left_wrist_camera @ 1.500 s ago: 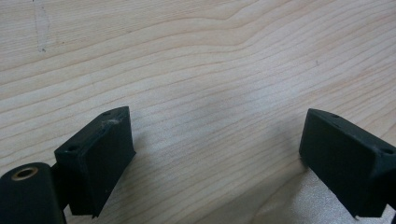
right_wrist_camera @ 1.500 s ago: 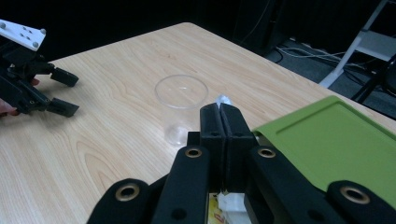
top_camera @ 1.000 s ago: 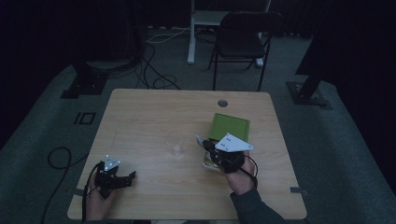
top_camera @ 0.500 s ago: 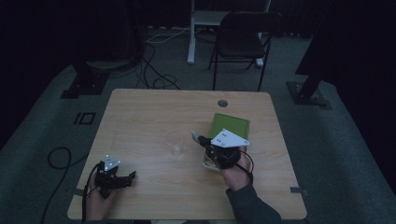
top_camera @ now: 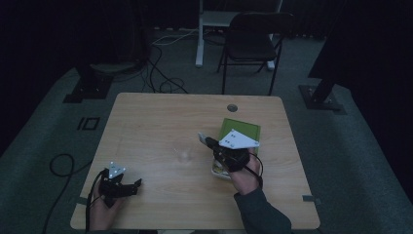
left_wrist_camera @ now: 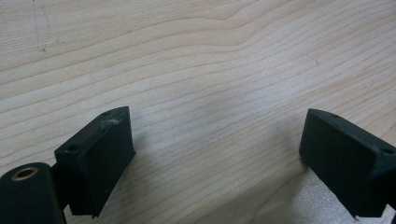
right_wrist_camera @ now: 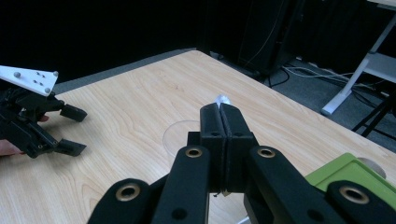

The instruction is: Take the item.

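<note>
Nearest us, at the table's (top_camera: 160, 117) front left corner, our left gripper (top_camera: 134, 185) rests low over the wood with its jaws spread wide and nothing between them; in the left gripper view (left_wrist_camera: 215, 154) we see bare grain between the two black pads. Our left hand (top_camera: 100, 209) keeps it level, pointing right. Farther in, our right gripper (right_wrist_camera: 219, 109) has its jaws pressed together, pinching a small pale scrap (right_wrist_camera: 222, 99) at the tips. It hangs above a clear round lid (right_wrist_camera: 180, 133) on the table. Our right hand (top_camera: 243, 176) is raised, angled toward the table's centre. Just beyond lies the green box (top_camera: 239, 132).
</note>
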